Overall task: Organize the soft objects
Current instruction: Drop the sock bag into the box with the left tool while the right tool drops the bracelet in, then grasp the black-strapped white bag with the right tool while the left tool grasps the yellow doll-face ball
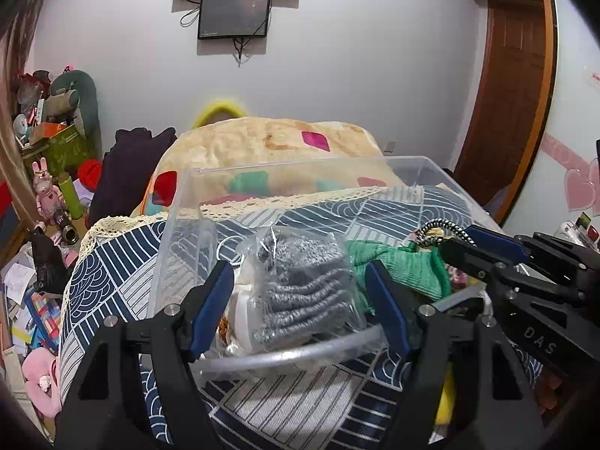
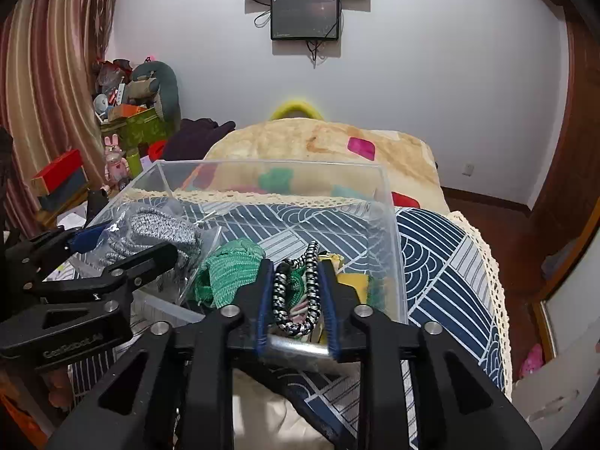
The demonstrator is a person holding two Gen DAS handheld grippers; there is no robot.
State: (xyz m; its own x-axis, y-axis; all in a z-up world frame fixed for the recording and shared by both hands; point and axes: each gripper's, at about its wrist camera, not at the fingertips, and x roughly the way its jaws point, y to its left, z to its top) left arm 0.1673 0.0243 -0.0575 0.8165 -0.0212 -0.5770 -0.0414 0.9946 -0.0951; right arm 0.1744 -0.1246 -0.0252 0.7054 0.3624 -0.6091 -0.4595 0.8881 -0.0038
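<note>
Two grippers work at a clear plastic bin (image 2: 390, 225) resting on a patterned cloth (image 2: 450, 262). Right gripper (image 2: 298, 288) is clenched on a black-and-white braided cord (image 2: 313, 262), held above the bin's near right corner. Left gripper (image 1: 300, 300) stands released, jaws spread either side of a bagged grey knit item (image 1: 300, 285) at the bin's near left; contact cannot be confirmed.

Handling judgement: the cord appears light and limp, so its free loops will dangle and may snag the rim; a hold at the bunched middle suits it. Grey knit looks soft and compressible, but its plastic wrap is likely slippery; grip through the bulk, not the loose film. A green knit piece (image 2: 228, 266) lies between them, soft also.

Not verified: items under the green piece, a yellow thing (image 2: 356, 281) behind the right gripper, and the bin's near wall, masked by both grippers.
</note>
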